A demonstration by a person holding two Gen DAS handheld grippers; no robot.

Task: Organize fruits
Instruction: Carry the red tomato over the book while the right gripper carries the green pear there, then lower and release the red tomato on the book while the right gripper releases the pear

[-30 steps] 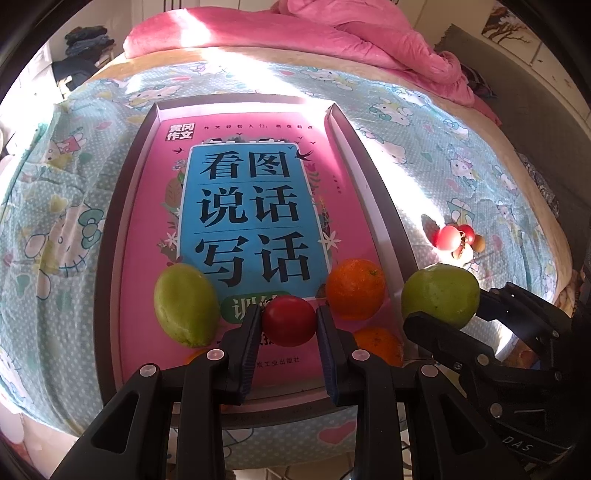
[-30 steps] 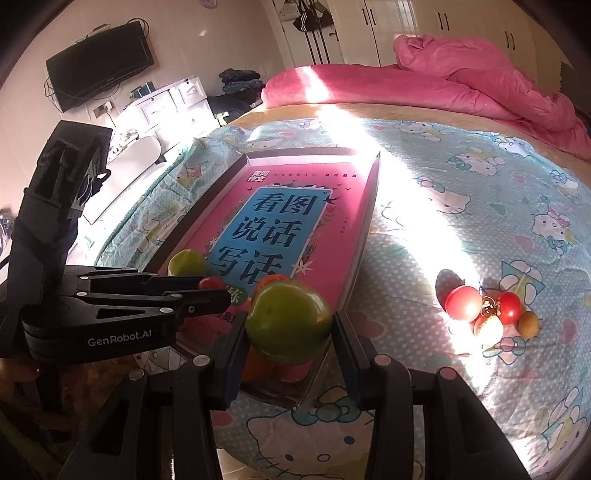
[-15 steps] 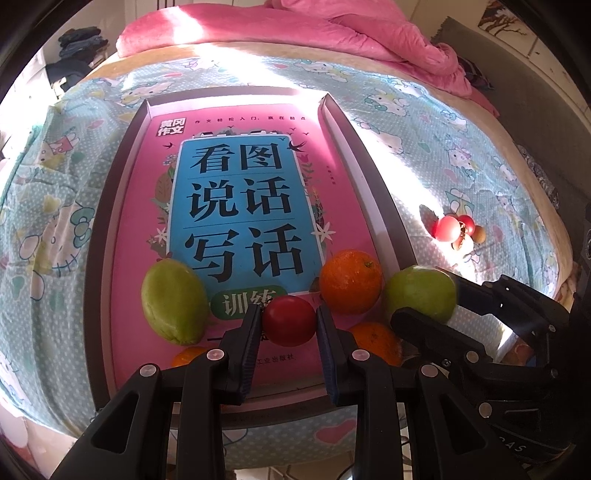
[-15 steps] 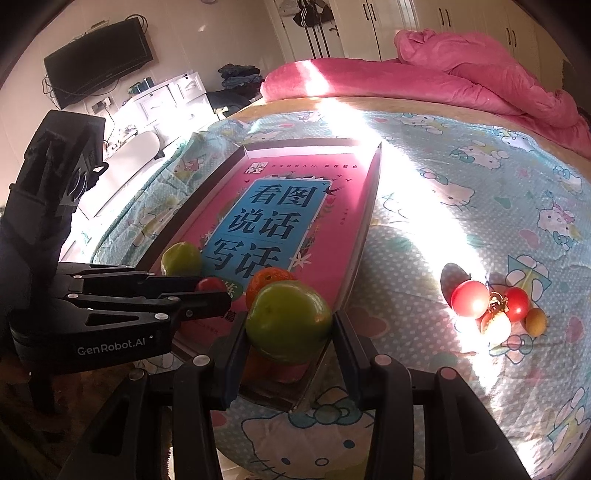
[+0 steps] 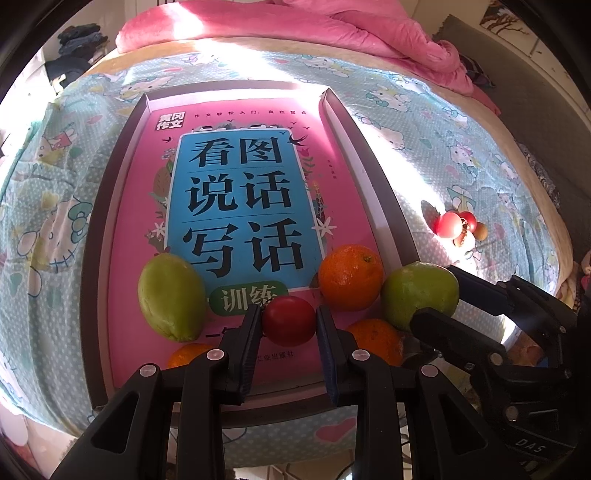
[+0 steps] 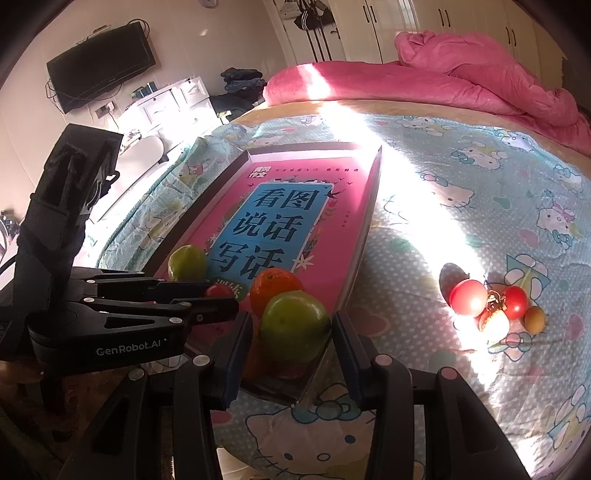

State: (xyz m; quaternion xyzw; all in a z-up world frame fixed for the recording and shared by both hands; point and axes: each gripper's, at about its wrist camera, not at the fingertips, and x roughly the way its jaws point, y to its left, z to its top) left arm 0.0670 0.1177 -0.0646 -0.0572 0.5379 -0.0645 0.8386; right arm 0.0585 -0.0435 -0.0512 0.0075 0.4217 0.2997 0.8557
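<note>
A dark-rimmed tray (image 5: 110, 206) lined with a pink book cover lies on the bed. My left gripper (image 5: 289, 314) is shut on a red tomato (image 5: 289, 320) just above the tray's near end. My right gripper (image 6: 291, 321) is shut on a round green fruit (image 6: 293, 325) at the tray's near right rim, beside an orange (image 5: 351, 277). In the tray also lie an oval green fruit (image 5: 171, 297) and two more oranges (image 5: 376, 341), partly hidden by the fingers. In the right wrist view the left gripper (image 6: 221, 295) reaches in from the left.
A small pile of red tomatoes and small fruits (image 6: 491, 306) sits on the patterned sheet to the right of the tray (image 6: 369, 221). A pink quilt (image 5: 332, 29) is heaped at the far end of the bed. A television and a dresser stand by the left wall.
The green fruit in the right gripper has edged slightly closer to the orange at the tray's rim. Both grips are unchanged.
</note>
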